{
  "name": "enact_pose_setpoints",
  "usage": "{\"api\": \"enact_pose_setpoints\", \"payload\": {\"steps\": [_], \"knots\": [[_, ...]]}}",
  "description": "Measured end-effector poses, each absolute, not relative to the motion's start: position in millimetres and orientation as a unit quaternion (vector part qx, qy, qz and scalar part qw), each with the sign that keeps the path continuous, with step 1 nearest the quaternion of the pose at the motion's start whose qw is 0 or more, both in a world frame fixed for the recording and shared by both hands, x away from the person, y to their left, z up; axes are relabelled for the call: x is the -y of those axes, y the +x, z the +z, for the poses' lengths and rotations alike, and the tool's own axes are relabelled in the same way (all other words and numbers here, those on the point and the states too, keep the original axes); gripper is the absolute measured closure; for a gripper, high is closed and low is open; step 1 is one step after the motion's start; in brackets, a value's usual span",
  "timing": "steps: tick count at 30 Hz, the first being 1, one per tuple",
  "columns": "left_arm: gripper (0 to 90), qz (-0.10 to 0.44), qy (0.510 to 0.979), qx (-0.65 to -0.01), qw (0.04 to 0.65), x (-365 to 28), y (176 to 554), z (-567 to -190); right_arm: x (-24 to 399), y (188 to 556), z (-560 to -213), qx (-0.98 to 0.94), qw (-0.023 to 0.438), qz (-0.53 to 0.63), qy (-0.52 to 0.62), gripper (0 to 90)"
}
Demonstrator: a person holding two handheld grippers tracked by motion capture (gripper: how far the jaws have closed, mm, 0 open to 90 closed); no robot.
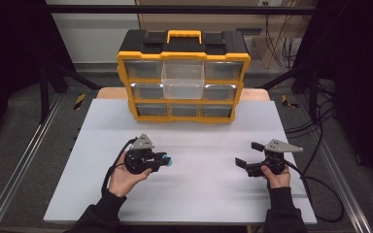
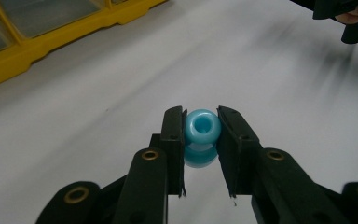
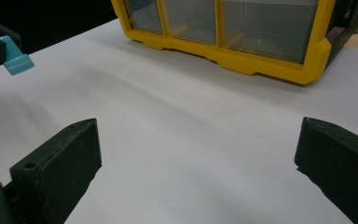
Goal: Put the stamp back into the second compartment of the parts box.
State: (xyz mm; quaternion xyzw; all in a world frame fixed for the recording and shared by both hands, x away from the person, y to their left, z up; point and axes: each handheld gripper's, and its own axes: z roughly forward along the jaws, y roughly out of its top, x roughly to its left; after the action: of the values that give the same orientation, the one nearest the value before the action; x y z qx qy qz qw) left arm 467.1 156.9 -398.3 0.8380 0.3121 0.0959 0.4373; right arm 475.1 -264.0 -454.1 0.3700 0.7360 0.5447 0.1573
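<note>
clamping a small light-blue ring-shaped piece between the two black pads of the left gripper, jaws pressed in against its sides, hole facing the camera in the left gripper view. holding that piece clear above the white table, with a faint blue reflection lying just beneath it on the surface. showing up in the high view as a blue spot at the tip of the left gripper, over the left half of the table and well apart from the cabinet. appearing again at the upper left edge of the right gripper view as a blue end sticking out of dark jaws.

keeping the right gripper spread wide, jaws well apart with nothing between them, hovering over the right half of the table; in the right gripper view, gaping over bare white surface.

standing at the far edge of the table: a yellow and black drawer cabinet with clear drawers, one clear drawer in the top middle pulled out toward the person. trailing black cables off the right side of the table.
</note>
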Motion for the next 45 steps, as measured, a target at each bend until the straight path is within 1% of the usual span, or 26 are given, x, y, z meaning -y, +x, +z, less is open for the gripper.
{"api": "enact_pose_setpoints", "payload": {"steps": [17, 30, 45], "knots": [[72.2, 0.112, 0.824, -0.318, 0.456, -179.8, 469.0, -371.6, 263.6, 474.8, -454.5, -0.737, 0.156, 0.544, 0.370, 0.9], [72.1, 0.112, 0.821, -0.319, 0.460, -183.6, 475.0, -364.2, 264.3, 474.6, -453.9, -0.736, 0.157, 0.544, 0.370, 0.9], [72.1, 0.125, 0.816, -0.316, 0.468, -191.2, 479.4, -338.0, 264.0, 474.6, -454.1, -0.736, 0.156, 0.544, 0.371, 0.9]]}}
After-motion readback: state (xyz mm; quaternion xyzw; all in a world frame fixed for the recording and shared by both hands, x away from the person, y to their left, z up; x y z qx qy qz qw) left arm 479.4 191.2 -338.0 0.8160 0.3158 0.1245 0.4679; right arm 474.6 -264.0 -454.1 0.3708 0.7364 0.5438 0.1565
